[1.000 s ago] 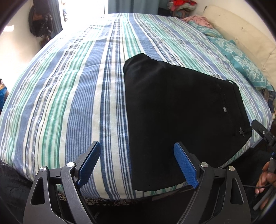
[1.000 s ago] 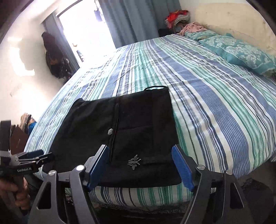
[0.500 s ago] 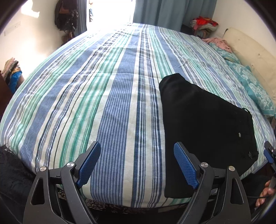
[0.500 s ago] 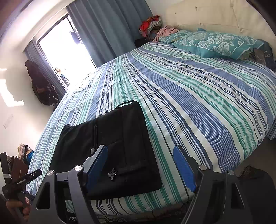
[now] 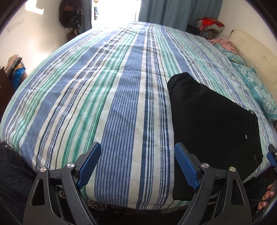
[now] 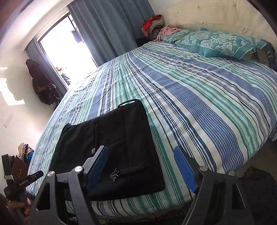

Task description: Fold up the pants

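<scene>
The black pants (image 5: 213, 124) lie folded into a flat rectangle near the front edge of the striped bed (image 5: 107, 97). They also show in the right wrist view (image 6: 117, 148), waistband with a small metal charm toward me. My left gripper (image 5: 138, 164) is open and empty, held above the bed edge to the left of the pants. My right gripper (image 6: 141, 166) is open and empty, held back from the bed, its left finger over the pants' near right part in the image.
Teal patterned pillows (image 6: 216, 43) and a cream headboard (image 6: 207, 15) lie at the bed's right end. Clothes are piled in the far corner (image 6: 154, 22). Blue curtains (image 6: 110, 27) and a bright window stand behind. Dark bags hang on the left wall (image 6: 41, 83).
Both grippers have drawn back from the pants and swung apart: the left view turned left, the right view turned right. The pants lie still. Both grippers stayed open.
</scene>
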